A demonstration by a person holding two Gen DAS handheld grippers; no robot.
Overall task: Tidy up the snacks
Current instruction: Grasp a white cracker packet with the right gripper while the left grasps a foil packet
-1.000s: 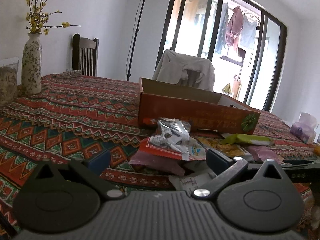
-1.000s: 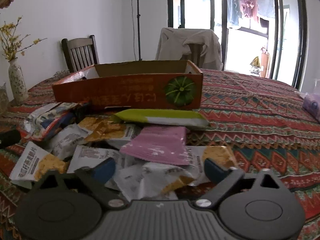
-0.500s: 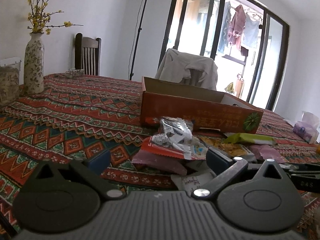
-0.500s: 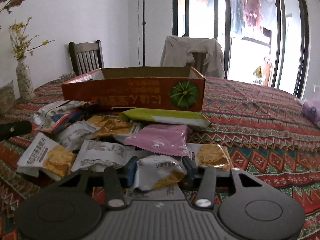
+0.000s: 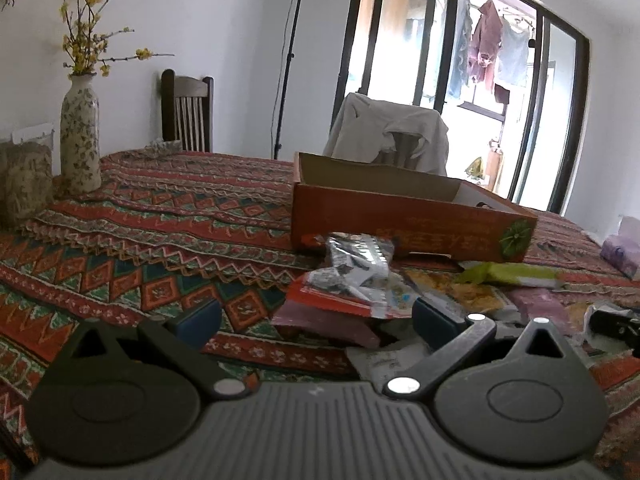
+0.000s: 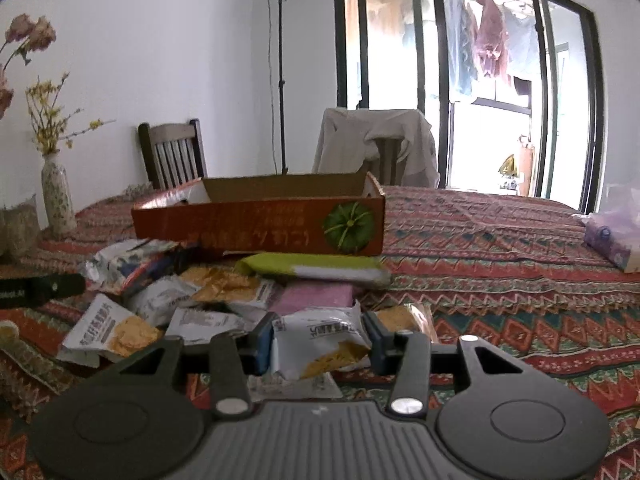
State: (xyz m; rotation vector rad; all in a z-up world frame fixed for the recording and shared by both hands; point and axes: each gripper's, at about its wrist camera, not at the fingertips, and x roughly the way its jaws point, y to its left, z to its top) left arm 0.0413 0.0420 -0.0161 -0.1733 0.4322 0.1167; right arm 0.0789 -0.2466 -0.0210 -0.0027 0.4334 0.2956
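Observation:
An open orange cardboard box (image 6: 256, 224) stands on the patterned tablecloth, and a pile of snack packets lies in front of it. My right gripper (image 6: 319, 342) is shut on a white packet with yellow crisps printed on it (image 6: 316, 360), held just above the pile. A long green packet (image 6: 316, 270) and a pink one (image 6: 316, 298) lie behind it. My left gripper (image 5: 316, 318) stands open at the left side of the pile, nothing between its fingers; a silver packet (image 5: 360, 256) and a red-edged one (image 5: 340, 300) lie just ahead. The box (image 5: 400, 220) is beyond them.
A flowered vase (image 5: 80, 148) and a jar (image 5: 24, 184) stand at the table's left. A purple tissue pack (image 6: 612, 240) lies at the right. A wooden chair (image 6: 172, 156) and a cloth-draped chair (image 6: 376, 144) stand behind the table, a lamp stand (image 6: 280, 80) between them.
My right gripper went from wide open to shut on the white crisp packet and lifted it a little off the pile. The left gripper stayed where it was.

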